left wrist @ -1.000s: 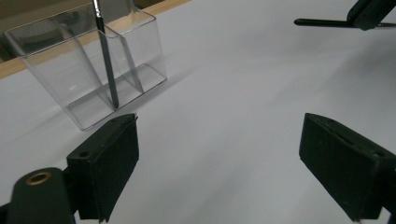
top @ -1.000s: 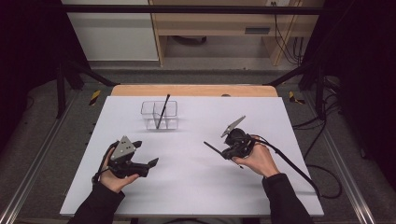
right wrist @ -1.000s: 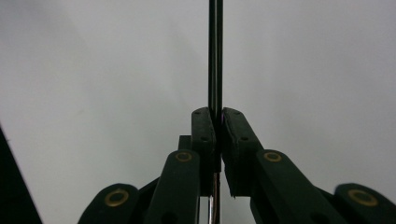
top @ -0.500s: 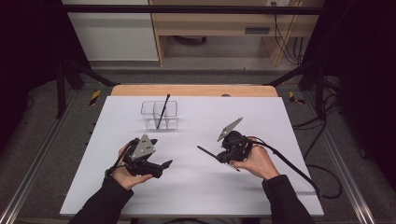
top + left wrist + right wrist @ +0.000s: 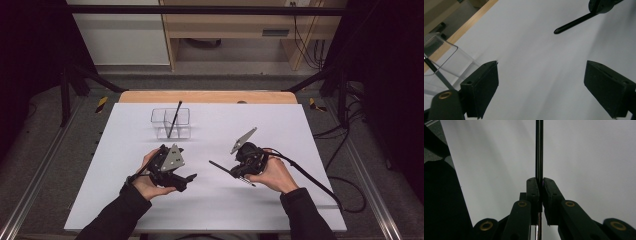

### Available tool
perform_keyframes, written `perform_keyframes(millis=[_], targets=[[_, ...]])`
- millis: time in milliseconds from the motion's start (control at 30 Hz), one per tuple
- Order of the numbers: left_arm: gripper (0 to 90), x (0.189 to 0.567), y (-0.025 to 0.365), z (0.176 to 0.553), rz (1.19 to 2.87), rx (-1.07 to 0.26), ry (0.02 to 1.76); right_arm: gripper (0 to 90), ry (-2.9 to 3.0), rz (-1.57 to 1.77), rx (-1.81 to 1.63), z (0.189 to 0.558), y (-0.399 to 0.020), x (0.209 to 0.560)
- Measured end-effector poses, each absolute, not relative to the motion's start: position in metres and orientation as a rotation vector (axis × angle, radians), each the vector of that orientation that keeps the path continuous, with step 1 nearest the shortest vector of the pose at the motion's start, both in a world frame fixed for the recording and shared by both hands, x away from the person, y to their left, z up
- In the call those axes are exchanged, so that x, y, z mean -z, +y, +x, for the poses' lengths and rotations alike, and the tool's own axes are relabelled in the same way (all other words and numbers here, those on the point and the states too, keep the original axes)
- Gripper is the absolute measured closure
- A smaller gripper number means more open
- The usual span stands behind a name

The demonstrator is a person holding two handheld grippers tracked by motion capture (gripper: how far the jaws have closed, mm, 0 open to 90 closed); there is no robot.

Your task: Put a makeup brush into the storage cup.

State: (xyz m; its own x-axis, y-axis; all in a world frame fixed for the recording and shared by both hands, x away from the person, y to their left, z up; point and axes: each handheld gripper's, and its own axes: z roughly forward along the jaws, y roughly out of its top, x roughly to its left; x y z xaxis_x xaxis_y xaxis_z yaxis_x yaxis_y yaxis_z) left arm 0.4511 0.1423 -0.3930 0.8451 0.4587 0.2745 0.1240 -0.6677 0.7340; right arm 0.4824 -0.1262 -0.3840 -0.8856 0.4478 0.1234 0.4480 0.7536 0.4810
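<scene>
Pen (image 5: 220,168), a thin black one, is the item in play, but sweeping from the left we meet the left gripper (image 5: 187,181) first, held over the white table (image 5: 300,125) near its front, jaws spread wide with nothing between them. Just beyond it stands a clear plastic holder (image 5: 171,122) with a second black pen (image 5: 174,118) leaning inside, well apart from both hands. Over on the right, the right gripper (image 5: 541,192) is clamped tight on the pen, which juts out leftward above the table toward the left gripper, its tip clearly short of it.
</scene>
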Motion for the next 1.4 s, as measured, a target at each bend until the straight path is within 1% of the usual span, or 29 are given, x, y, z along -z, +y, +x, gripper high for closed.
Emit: perform_keyframes(millis=[200, 433, 800, 933, 1033, 1100, 1167, 1400], targets=[[12.8, 0.394, 0.123, 0.451, 2.332, -0.597, 0.335, 83.8, -2.945, -0.721, 0.796, 0.482, -0.121, 0.386], [13.5, 0.394, 0.106, 0.448, 2.37, -0.619, 0.236, 83.7, -2.95, -0.693, 0.799, 0.481, -0.113, 0.385], [16.8, 0.396, 0.091, 0.445, 2.396, -0.641, 0.136, 83.8, -2.946, -0.668, 0.783, 0.481, -0.113, 0.383], [18.2, 0.399, 0.086, 0.443, 2.404, -0.668, 0.083, 83.8, -2.935, -0.673, 0.773, 0.481, -0.111, 0.384], [20.6, 0.402, 0.082, 0.441, 2.423, -0.713, 0.045, 83.8, -2.93, -0.672, 0.768, 0.481, -0.11, 0.386], [22.7, 0.404, 0.08, 0.44, 2.43, -0.709, 0.023, 83.8, -2.933, -0.659, 0.76, 0.481, -0.109, 0.386], [25.7, 0.404, 0.078, 0.439, 2.453, -0.737, -0.02, 83.7, -2.937, -0.648, 0.758, 0.482, -0.109, 0.387], [34.5, 0.408, 0.072, 0.436, 2.473, -0.787, -0.084, 83.8, -2.931, -0.64, 0.749, 0.481, -0.103, 0.387]])
